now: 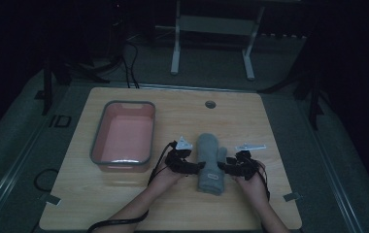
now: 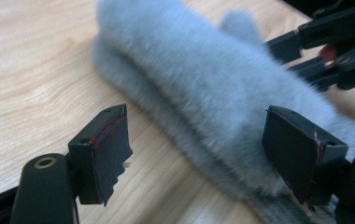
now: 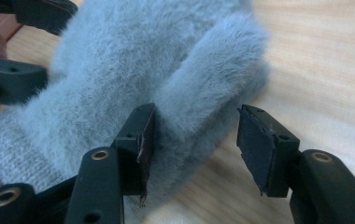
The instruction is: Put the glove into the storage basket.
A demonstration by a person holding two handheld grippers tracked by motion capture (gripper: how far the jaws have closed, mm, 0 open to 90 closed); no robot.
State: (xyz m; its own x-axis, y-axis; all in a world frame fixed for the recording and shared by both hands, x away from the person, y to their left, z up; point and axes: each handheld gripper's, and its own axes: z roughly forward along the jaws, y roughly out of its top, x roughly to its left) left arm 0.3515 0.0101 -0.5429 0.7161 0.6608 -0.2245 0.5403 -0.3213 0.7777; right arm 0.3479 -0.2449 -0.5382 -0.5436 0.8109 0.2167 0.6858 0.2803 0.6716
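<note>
A fluffy grey mitten (image 1: 209, 160) lies flat in the middle of the wooden table (image 1: 124, 199), its knitted cuff toward the person. My left gripper (image 1: 194, 165) sits at its left side, my right gripper (image 1: 225, 167) at its right. In the left gripper view, my left gripper (image 2: 199, 149) stands open with the mitten's (image 2: 203, 79) long edge reaching in beside the right-hand pad. My right gripper (image 3: 199, 142) is open too. The mitten's thumb (image 3: 213, 79) lies between its jaws, brushing the left-hand pad.
A pink tray with a grey rim (image 1: 129, 103) stands on the left half of the table. A round cable hole (image 1: 210, 104) sits near the far edge. A white table frame (image 1: 175, 53) stands on the floor beyond. The room is dim.
</note>
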